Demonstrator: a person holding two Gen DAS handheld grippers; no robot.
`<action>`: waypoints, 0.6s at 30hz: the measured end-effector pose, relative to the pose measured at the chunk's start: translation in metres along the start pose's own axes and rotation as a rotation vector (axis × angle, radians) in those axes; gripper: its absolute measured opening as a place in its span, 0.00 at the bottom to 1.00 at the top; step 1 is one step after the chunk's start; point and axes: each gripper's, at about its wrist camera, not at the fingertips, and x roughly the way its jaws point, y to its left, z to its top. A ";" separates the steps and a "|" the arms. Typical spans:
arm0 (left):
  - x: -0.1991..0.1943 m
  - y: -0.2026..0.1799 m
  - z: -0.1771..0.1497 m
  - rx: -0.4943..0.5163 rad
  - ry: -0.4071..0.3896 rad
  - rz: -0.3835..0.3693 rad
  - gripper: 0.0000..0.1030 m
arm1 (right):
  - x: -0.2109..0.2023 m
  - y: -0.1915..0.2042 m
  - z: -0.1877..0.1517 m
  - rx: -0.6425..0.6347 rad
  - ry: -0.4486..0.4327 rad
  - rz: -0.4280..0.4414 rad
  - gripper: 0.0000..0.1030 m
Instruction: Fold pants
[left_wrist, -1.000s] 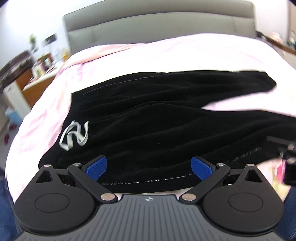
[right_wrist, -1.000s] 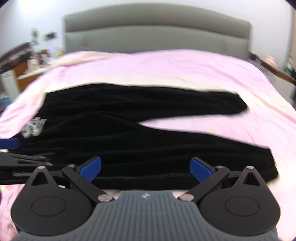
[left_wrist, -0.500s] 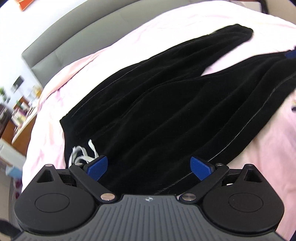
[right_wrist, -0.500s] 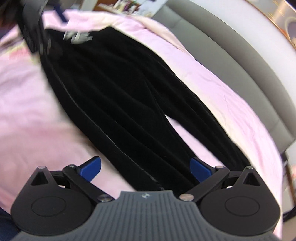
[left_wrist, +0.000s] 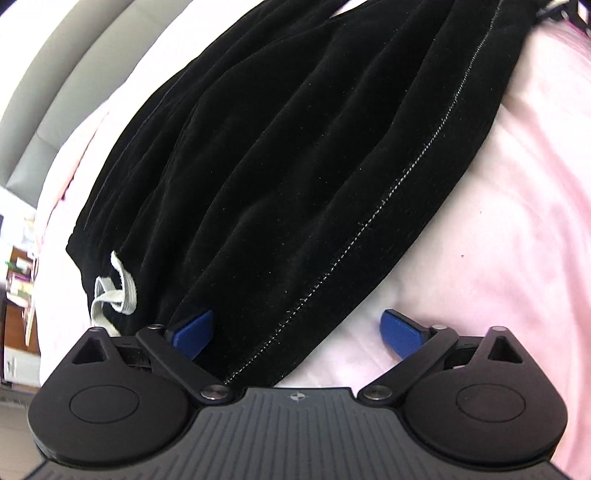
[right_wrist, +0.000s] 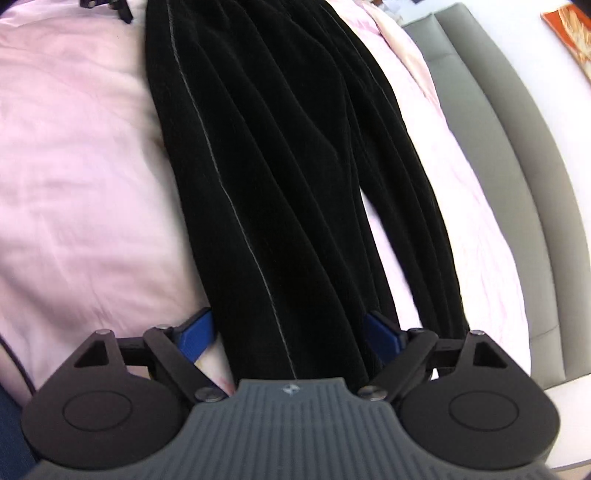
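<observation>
Black velvet pants (left_wrist: 295, 155) lie spread on a pink bedsheet (left_wrist: 498, 229), with a white drawstring (left_wrist: 114, 291) at the waistband. My left gripper (left_wrist: 297, 332) is open at the waistband's near corner, its jaws wide apart with the corner of the fabric between them. My right gripper (right_wrist: 291, 338) is open at the other end, its jaws straddling the near leg's cuff; the pants (right_wrist: 280, 166) run away from it, with the far leg beside it on the right. The left gripper is a small dark shape at the top of the right wrist view (right_wrist: 107, 5).
A grey padded headboard (right_wrist: 517, 184) runs along the far side of the bed and also shows in the left wrist view (left_wrist: 48, 107). Cluttered furniture (left_wrist: 18, 277) stands off the bed's left end. Pink sheet (right_wrist: 74, 166) lies on the near side.
Both grippers have swung apart to opposite ends of the pants and dropped low onto the fabric, the left to the waistband corner, the right to the leg cuff. Both stay open.
</observation>
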 end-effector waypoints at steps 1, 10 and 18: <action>0.002 0.000 -0.002 0.003 -0.006 0.003 1.00 | 0.001 -0.005 -0.005 -0.006 0.006 0.003 0.80; 0.018 0.039 -0.006 0.021 0.024 -0.031 1.00 | 0.022 -0.037 -0.042 -0.058 0.093 0.024 0.72; 0.042 0.036 -0.020 0.218 0.121 0.248 1.00 | 0.048 -0.051 -0.068 -0.044 0.115 0.018 0.69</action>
